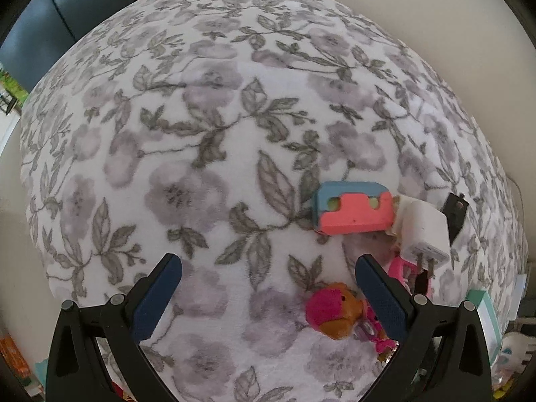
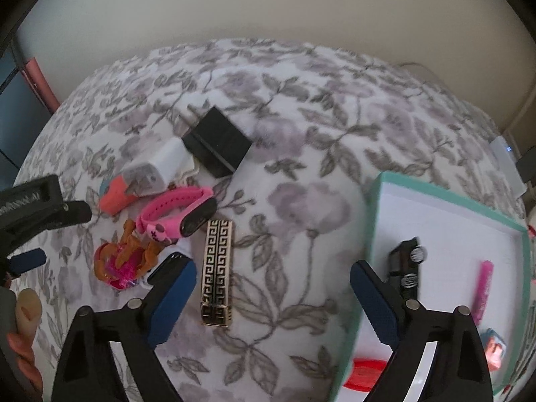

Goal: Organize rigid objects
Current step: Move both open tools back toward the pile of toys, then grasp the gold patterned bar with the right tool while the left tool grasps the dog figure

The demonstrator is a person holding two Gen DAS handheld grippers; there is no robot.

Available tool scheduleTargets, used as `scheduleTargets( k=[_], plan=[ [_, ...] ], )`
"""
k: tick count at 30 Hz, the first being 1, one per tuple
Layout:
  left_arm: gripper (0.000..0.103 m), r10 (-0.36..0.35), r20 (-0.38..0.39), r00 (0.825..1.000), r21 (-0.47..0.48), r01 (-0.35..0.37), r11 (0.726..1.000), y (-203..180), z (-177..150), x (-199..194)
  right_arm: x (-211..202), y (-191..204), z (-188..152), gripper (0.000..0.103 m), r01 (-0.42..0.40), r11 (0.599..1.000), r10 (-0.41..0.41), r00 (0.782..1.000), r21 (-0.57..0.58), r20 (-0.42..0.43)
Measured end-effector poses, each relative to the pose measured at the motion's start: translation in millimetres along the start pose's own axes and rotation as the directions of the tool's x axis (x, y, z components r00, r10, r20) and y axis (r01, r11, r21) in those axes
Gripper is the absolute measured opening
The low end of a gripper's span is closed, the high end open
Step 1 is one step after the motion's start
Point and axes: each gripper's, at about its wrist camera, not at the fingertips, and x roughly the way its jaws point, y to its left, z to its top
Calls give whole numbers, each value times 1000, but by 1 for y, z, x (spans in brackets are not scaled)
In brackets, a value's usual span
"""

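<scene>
Small objects lie on a floral blanket (image 2: 301, 127). In the right wrist view: a black-and-gold patterned bar (image 2: 217, 271), a pink watch (image 2: 181, 214), an orange and pink toy (image 2: 124, 261), a white charger (image 2: 157, 167), a coral and blue block (image 2: 115, 194) and a black charger (image 2: 217, 142). My right gripper (image 2: 273, 288) is open and empty, its left finger beside the patterned bar. My left gripper (image 1: 268, 284) is open and empty; the toy (image 1: 335, 311) lies by its right finger, with the block (image 1: 351, 211) and white charger (image 1: 422, 231) beyond.
A teal-rimmed white box (image 2: 378, 207) sits on the right and holds a black clip-like item (image 2: 405, 264), a pink stick (image 2: 484, 284) and a red piece (image 2: 365, 372). A wall lies beyond the blanket. The left gripper's body (image 2: 30, 207) shows at the left.
</scene>
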Motion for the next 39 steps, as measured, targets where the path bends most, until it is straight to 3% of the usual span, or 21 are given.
scheduleTargets(
  k=[9, 17, 23, 28, 39],
  plan=[
    [103, -46, -27, 999, 111, 49, 993, -28, -7, 1, 14, 12, -8, 77, -22, 999, 21, 999, -27, -44],
    [103, -84, -69, 994, 130, 92, 987, -35, -10, 7, 21, 26, -13, 46, -22, 996, 17, 998, -81, -64],
    [103, -105, -83, 991, 158, 117, 981, -46, -16, 8, 18, 17, -15, 30, -39, 998, 35, 997, -45, -70],
    [103, -118, -105, 987, 192, 137, 972, -56, -18, 12, 18, 2, -14, 28, -49, 999, 48, 995, -4, -83],
    [100, -85, -103, 991, 276, 110, 955, -81, -27, 21, 16, -20, -14, 28, -60, 997, 64, 993, 44, -98]
  ],
)
